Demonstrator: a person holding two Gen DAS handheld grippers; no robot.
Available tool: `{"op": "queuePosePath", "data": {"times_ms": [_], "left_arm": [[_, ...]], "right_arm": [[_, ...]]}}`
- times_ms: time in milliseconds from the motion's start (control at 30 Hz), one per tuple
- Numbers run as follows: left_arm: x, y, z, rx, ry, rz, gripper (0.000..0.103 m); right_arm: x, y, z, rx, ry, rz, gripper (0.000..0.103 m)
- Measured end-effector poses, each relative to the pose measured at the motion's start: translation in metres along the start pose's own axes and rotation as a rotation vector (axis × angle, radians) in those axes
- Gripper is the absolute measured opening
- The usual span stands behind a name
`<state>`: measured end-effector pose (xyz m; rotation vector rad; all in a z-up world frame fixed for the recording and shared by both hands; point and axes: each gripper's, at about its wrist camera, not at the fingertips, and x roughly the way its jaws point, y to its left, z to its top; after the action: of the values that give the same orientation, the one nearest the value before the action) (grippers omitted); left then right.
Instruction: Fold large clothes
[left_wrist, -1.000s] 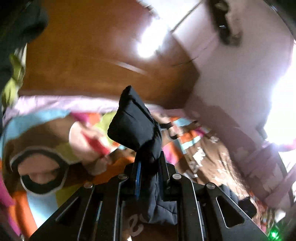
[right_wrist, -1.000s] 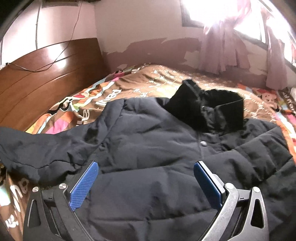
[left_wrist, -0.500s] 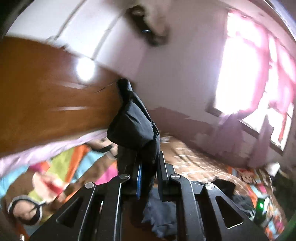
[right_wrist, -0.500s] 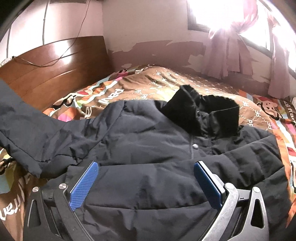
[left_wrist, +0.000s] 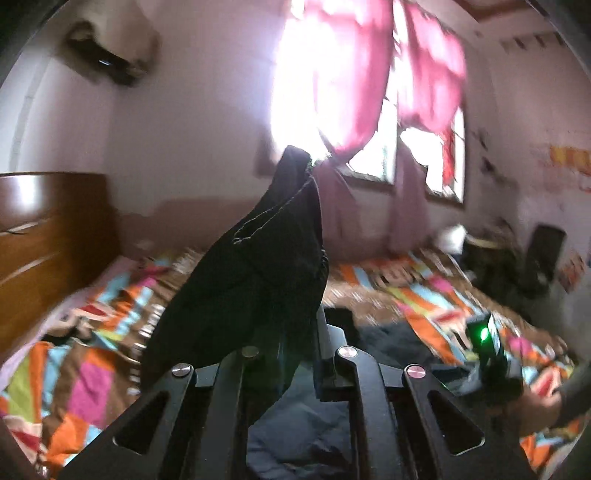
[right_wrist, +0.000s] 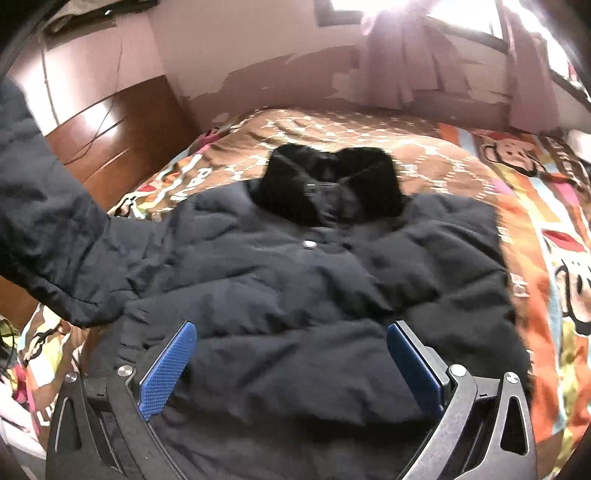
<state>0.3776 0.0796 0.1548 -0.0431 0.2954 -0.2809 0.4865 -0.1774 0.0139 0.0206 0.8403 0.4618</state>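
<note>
Left gripper (left_wrist: 295, 332) clenched on cuff of dark puffy jacket sleeve (left_wrist: 255, 280); cuff sticks up past fingertips, lifted above bed. Below this claw, more dark fabric. Farther right of it, person's hand (left_wrist: 539, 410) holding other device with green light.

Right gripper (right_wrist: 290, 363) released, blue-padded fingers (right_wrist: 166, 369) wide apart, low over dark navy quilted jacket (right_wrist: 314, 280). Jacket lies flat, front up, directly ahead of claw on colourful cartoon-print bedspread (right_wrist: 554, 236). Lifted sleeve rises at left. Beyond jacket body, black furry collar (right_wrist: 328, 188). Farthest left, brown wooden headboard (right_wrist: 118, 133).
</note>
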Motion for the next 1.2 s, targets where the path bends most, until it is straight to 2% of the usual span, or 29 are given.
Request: {"op": "queuePosePath", "data": {"times_ms": [67,200,367,500,567,700,833,900,933,1000,1100,1133,1167,1200], "left_arm": [[0.031,-0.019,-0.015,0.019,0.076,-0.038,0.008],[0.078,-0.059,-0.053,0.128,0.189,-0.039,0.007],[0.120,-0.102,-0.115,0.234,0.348,-0.083,0.007],[0.133,-0.121,-0.154,0.298,0.437,-0.115,0.007],[0.127,-0.126,-0.170,0.318,0.452,-0.120,0.007],[0.122,-0.133,-0.182,0.351,0.443,-0.147,0.007],[0.120,-0.129,-0.187,0.323,0.474,-0.193,0.007],[0.122,-0.128,-0.188,0.308,0.484,-0.206,0.007],[0.123,-0.127,-0.188,0.300,0.496,-0.213,0.007],[0.122,-0.127,-0.189,0.291,0.497,-0.214,0.009],[0.118,-0.126,-0.191,0.285,0.512,-0.231,0.020],[0.116,-0.124,-0.191,0.273,0.515,-0.244,0.027],[0.113,-0.120,-0.190,0.252,0.516,-0.267,0.035],[0.111,-0.117,-0.188,0.233,0.516,-0.281,0.039]], "right_arm": [[-0.010,-0.019,-0.005,0.052,-0.019,0.039,0.103],[-0.014,-0.064,-0.011,0.222,-0.030,0.187,0.103],[-0.002,-0.112,-0.011,0.443,-0.050,0.522,0.103],[0.008,-0.123,-0.015,0.542,-0.028,0.676,0.103],[0.013,-0.120,-0.017,0.541,0.006,0.696,0.103],[0.029,-0.112,-0.026,0.551,0.117,0.646,0.103],[0.049,-0.114,-0.046,0.645,0.205,0.705,0.101],[0.053,-0.113,-0.049,0.637,0.225,0.693,0.080],[0.053,-0.112,-0.050,0.622,0.237,0.680,0.075],[0.053,-0.112,-0.050,0.625,0.246,0.697,0.049],[0.051,-0.110,-0.048,0.619,0.236,0.741,0.038],[0.051,-0.110,-0.047,0.602,0.239,0.745,0.036],[0.052,-0.109,-0.047,0.590,0.242,0.744,0.028],[0.051,-0.109,-0.046,0.581,0.245,0.736,0.015]]}}
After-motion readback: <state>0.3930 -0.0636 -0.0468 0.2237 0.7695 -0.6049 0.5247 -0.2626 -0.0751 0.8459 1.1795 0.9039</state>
